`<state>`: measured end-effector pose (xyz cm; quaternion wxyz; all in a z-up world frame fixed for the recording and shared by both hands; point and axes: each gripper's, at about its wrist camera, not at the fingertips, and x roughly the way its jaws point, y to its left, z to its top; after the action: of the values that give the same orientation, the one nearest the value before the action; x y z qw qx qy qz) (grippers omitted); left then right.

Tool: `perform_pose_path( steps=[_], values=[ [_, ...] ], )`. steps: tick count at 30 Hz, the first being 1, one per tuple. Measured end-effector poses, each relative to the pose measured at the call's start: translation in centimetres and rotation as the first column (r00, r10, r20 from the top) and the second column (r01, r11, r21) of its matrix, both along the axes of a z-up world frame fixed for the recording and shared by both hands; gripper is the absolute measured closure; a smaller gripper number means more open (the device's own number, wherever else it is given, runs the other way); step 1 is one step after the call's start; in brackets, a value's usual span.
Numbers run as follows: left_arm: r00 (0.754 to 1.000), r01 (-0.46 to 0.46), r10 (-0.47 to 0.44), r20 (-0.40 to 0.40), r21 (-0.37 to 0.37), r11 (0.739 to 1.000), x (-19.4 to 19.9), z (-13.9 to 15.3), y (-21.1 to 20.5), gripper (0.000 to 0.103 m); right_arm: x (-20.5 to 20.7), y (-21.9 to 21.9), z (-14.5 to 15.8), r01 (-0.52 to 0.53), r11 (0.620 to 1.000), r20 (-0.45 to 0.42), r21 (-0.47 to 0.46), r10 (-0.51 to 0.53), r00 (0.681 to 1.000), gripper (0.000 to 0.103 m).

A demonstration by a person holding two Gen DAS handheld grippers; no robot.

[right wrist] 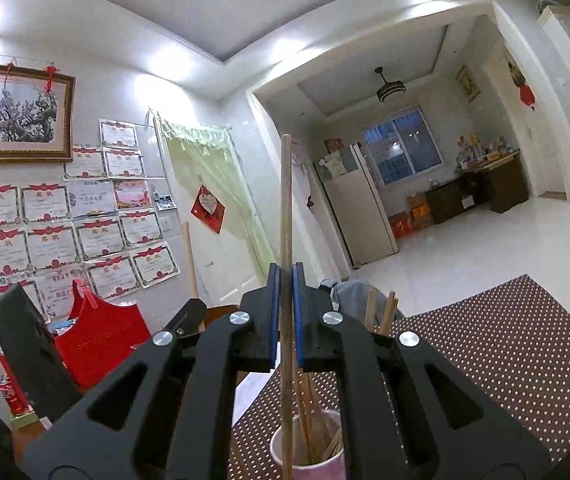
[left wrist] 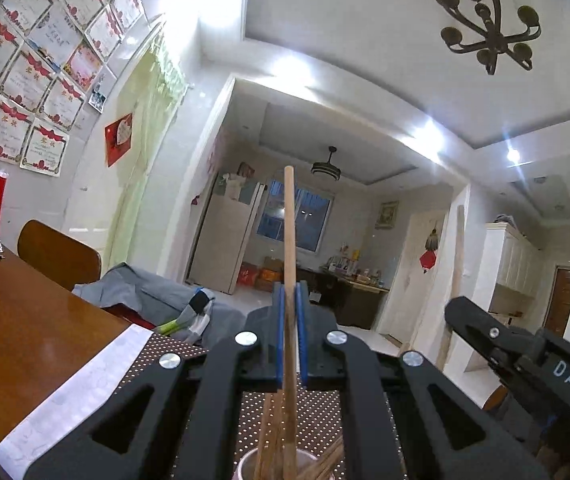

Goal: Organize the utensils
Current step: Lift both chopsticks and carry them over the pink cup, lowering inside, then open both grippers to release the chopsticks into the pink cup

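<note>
Now | L tongs grip chopstick | cup cut off

A pale wooden chopstick is clamped upright between the jaws of the left gripper, its lower end set in the white round cup directly below, among other brown wooden chopsticks. The cup is placed on a dark dotted mat, which is laid on the glossy brown wooden surface. A second darker wooden chopstick is clamped upright between the jaws of the right gripper, above the same cup. The right gripper is seen to the right of the left one.
</note>
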<state>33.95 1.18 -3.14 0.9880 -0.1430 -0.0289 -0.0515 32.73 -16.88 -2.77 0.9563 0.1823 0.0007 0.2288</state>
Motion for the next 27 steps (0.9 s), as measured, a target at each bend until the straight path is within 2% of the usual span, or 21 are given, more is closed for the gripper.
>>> perform_pose_path(
  steps=[11,17,22,25,27],
  values=[
    [0.998,-0.004,0.003,0.06,0.021,1.0,1.4,-1.2,-0.8,0.097,1.5,1.4,-0.9,0.051,0.998,0.041,-0.031,-0.049,0.998,0.096],
    [1.0,0.0,-0.001,0.028,0.031,1.0,2.4,-2.7,-1.0,0.097,1.8,1.8,-1.0,0.071,0.997,0.063,-0.037,-0.068,0.996,0.096],
    [0.999,0.017,-0.015,-0.03,0.043,0.999,2.5,-3.4,-1.1,0.096,2.2,2.0,-1.1,0.077,0.996,0.072,-0.037,-0.075,0.995,0.096],
    [1.0,-0.001,0.002,-0.008,0.085,0.996,1.9,-3.3,-1.4,0.096,2.2,2.2,-1.2,0.076,0.996,0.071,-0.042,-0.073,0.995,0.096],
    [1.0,-0.005,0.004,0.004,0.085,0.996,1.6,-3.0,-1.4,0.096,2.3,2.5,-1.4,0.07,0.996,0.064,-0.051,-0.066,0.996,0.096]
  ],
)
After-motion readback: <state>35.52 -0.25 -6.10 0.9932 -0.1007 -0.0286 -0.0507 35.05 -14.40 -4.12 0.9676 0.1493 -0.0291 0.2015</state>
